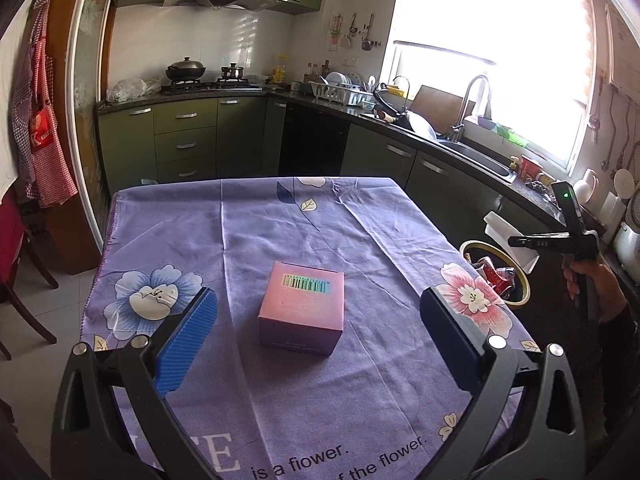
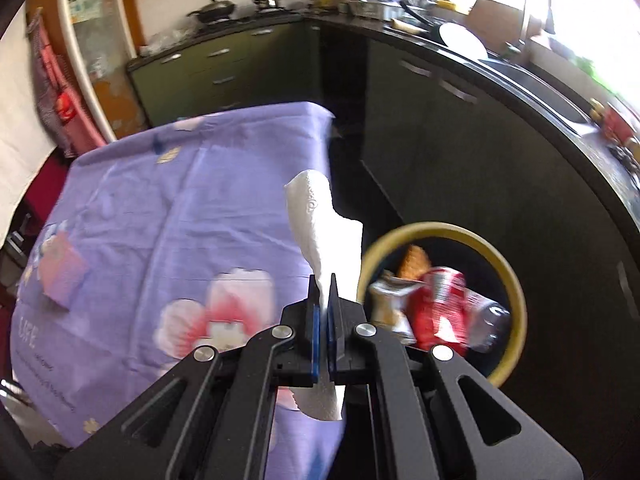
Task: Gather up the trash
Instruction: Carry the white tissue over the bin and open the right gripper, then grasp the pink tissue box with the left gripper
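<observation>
Left wrist view shows your left gripper (image 1: 318, 312) with its fingers spread wide and holding nothing, poised above the purple floral tablecloth (image 1: 248, 232). A pink box (image 1: 302, 307) (barcode on its top face) sits on the cloth between and slightly beyond the blue pads (image 1: 182, 340), touching neither. Off the table's right edge stands the yellow-rimmed trash bin (image 1: 520, 280), and your right hand (image 1: 592, 284) grips its tool above it. From the right wrist, your right gripper (image 2: 324, 292) has its fingers pressed together on a white paper towel (image 2: 320, 224), which sticks up past the tips just left of the bin's rim. Inside the bin lie a crushed red can (image 2: 440, 304) and crumpled wrappers (image 2: 390, 300).
</observation>
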